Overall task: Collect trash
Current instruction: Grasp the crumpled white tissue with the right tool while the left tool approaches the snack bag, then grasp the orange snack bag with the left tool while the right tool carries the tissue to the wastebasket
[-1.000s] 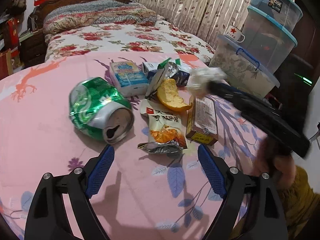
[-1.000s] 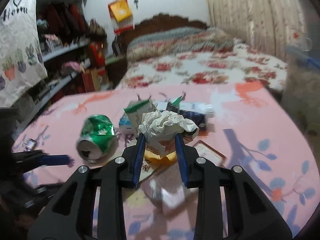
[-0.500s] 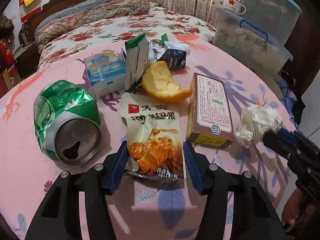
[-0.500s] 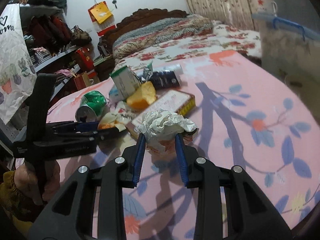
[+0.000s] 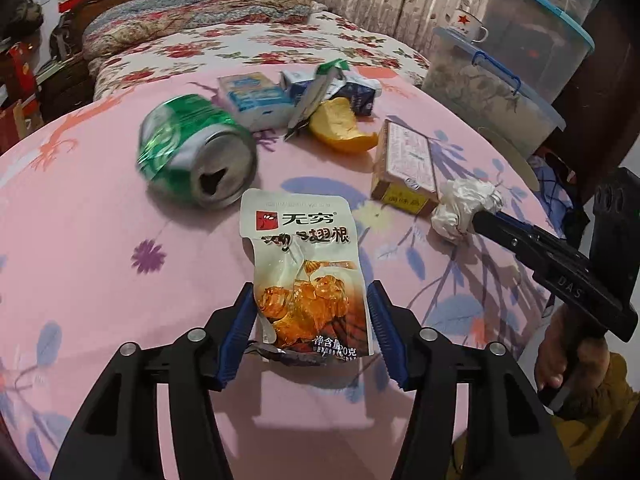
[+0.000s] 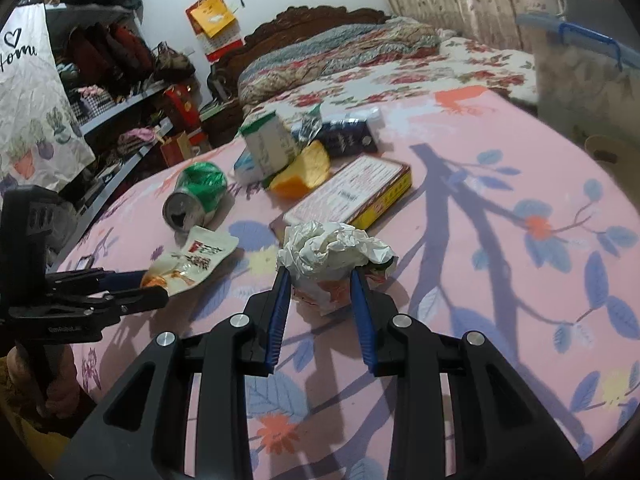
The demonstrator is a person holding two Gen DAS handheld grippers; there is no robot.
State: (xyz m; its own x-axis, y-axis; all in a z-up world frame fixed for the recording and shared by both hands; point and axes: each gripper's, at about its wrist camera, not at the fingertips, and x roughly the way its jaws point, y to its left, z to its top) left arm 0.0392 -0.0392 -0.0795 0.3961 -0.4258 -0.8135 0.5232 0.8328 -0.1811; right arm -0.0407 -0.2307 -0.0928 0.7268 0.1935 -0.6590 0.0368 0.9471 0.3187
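My left gripper (image 5: 312, 316) is shut on the lower end of a white snack pouch (image 5: 304, 264) with an orange picture, held above the pink table; it also shows in the right wrist view (image 6: 188, 260). My right gripper (image 6: 320, 284) is shut on a crumpled white paper wad (image 6: 332, 248), low over the table near the front edge; the wad also shows in the left wrist view (image 5: 464, 208). A crushed green can (image 5: 192, 152), an orange peel (image 5: 340, 128), a flat brown and yellow box (image 5: 408, 164) and small cartons (image 5: 252, 96) lie further back.
The pink tablecloth (image 5: 100, 240) has leaf and flower prints. Stacked clear storage bins (image 5: 520, 52) with a white mug (image 5: 468, 28) stand at the right. A floral bed (image 5: 240, 44) is behind the table. Shelves of clothes (image 6: 104, 64) stand at the left.
My left gripper has closed on the snack pouch and lifted it back from the pile. The green can rolled slightly. My right gripper with the paper wad has stayed near the box.
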